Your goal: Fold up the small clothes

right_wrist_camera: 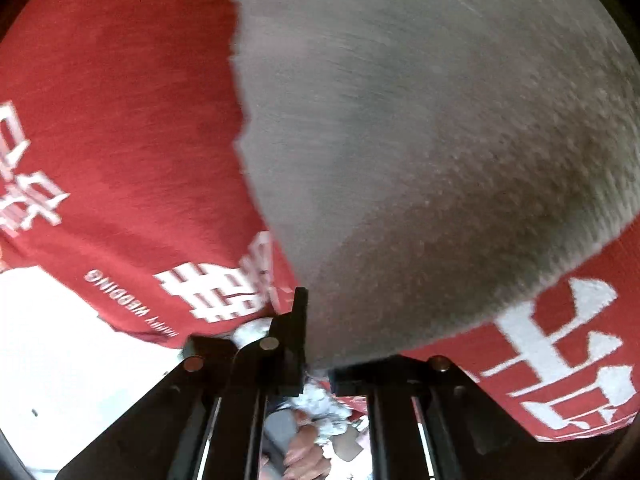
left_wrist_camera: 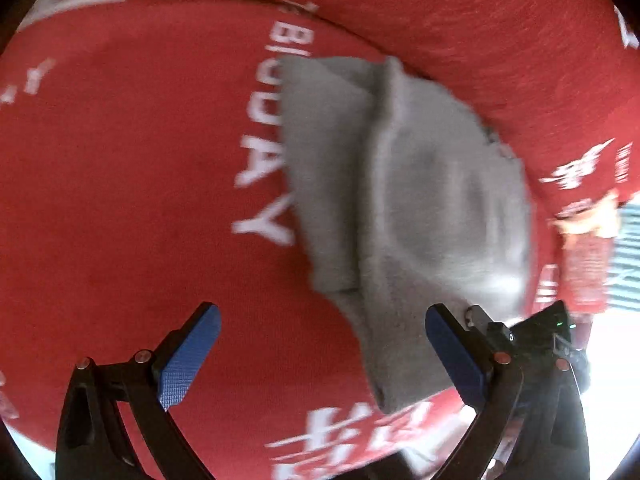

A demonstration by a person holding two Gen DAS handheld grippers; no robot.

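A small grey knit garment (left_wrist_camera: 420, 200) lies crumpled on a red cloth (left_wrist_camera: 120, 200) with white lettering, its narrow end reaching down between my left gripper's blue pads (left_wrist_camera: 188, 360). My left gripper (left_wrist_camera: 322, 314) hovers above that narrow end with its jaws wide apart and nothing pressed between them. In the right wrist view the grey garment (right_wrist_camera: 420, 140) fills most of the picture and gathers into my right gripper (right_wrist_camera: 312, 344), whose black fingers are shut on its edge. That right gripper (left_wrist_camera: 540, 332) also shows at the garment's right side in the left wrist view.
The red cloth (right_wrist_camera: 120, 140) drapes over the table edge, with bright white surface (right_wrist_camera: 60, 360) beyond it. A red printed packet (left_wrist_camera: 586, 268) lies at the right. A person's hand (right_wrist_camera: 304, 452) shows below the right gripper.
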